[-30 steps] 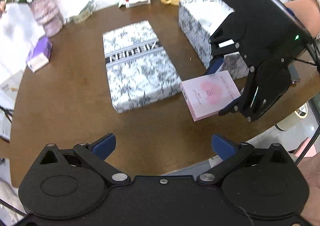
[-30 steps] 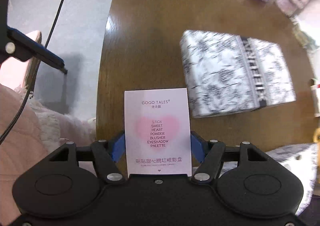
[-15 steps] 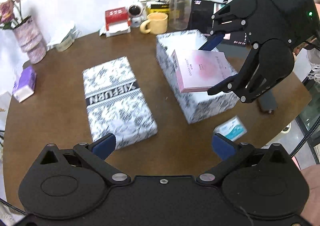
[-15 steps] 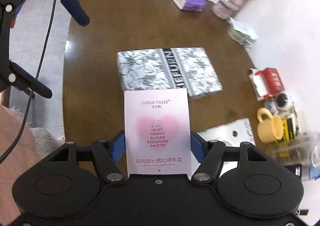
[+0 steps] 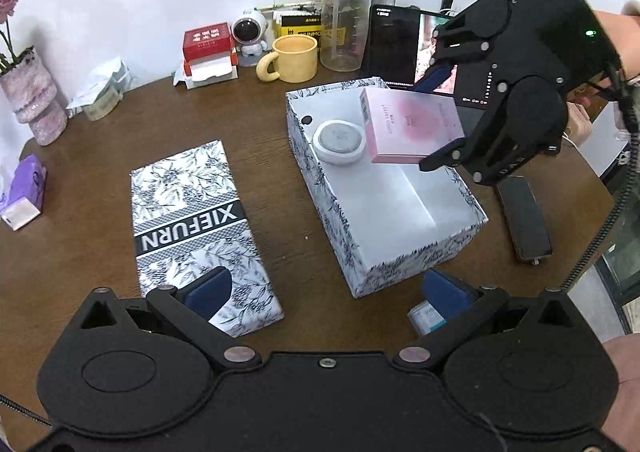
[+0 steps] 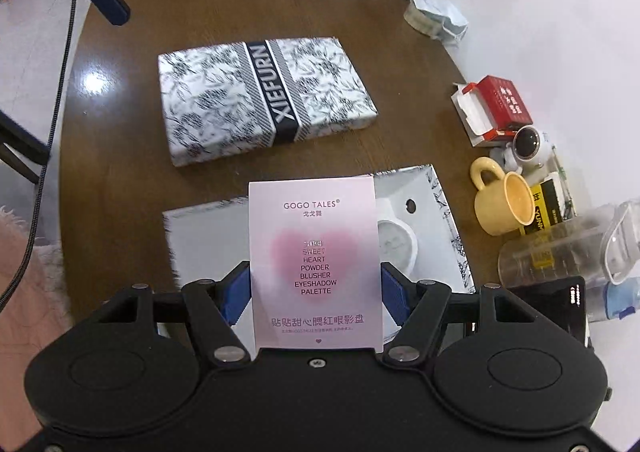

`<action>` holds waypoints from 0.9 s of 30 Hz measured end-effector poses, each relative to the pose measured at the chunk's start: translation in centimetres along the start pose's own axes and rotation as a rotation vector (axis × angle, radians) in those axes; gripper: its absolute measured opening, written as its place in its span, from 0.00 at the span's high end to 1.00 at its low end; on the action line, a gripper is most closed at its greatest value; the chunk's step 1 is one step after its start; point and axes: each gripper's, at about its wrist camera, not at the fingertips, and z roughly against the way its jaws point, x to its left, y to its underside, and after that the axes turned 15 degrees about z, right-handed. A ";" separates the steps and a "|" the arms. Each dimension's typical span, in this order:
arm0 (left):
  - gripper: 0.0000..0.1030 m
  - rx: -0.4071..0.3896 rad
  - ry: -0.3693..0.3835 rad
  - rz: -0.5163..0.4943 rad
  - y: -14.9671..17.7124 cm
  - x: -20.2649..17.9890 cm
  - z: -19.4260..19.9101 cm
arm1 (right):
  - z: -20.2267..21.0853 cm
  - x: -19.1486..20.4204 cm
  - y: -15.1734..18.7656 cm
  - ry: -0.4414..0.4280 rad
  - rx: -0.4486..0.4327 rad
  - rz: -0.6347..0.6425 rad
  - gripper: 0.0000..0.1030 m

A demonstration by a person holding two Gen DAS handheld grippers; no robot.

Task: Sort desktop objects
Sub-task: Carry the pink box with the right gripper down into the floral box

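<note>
One pink palette box (image 5: 412,128), one open patterned box (image 5: 384,208) at three o'clock, one lid (image 5: 196,228) at nine, one round case (image 5: 339,140), one mug (image 5: 290,60), two bottles (image 5: 344,12), two grippers (image 5: 326,294).

Pink palette box (image 6: 315,264): "GOGO TALES", then "SWEET HEART POWDER BLUSHER EYESHADOW PALETTE"; Chinese line beneath. Patterned box lid (image 5: 191,224): dark band reading "XIEFURN". Yellow-black carton (image 5: 301,27): partial "YUNMO". Red box (image 5: 207,39): white print, illegible.

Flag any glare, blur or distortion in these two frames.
Right wrist view: window glare on the brown wooden table, motion smear on the open white patterned box. Left wrist view: sharp, though fisheye bends the table edge; no glare.
</note>
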 end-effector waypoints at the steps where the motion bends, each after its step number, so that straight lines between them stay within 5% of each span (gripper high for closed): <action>1: 0.00 0.005 -0.002 0.005 -0.2 -0.2 -0.3 | -0.6 -0.3 0.3 -0.002 0.002 0.009 0.33; 15: 0.00 0.052 -0.056 0.143 -2.0 -0.2 -3.3 | -13.3 -1.6 2.1 -0.185 0.087 0.130 0.33; 27: 0.00 0.098 -0.094 0.215 -1.9 -0.4 -5.0 | -16.6 -0.6 2.7 -0.236 0.102 0.230 0.33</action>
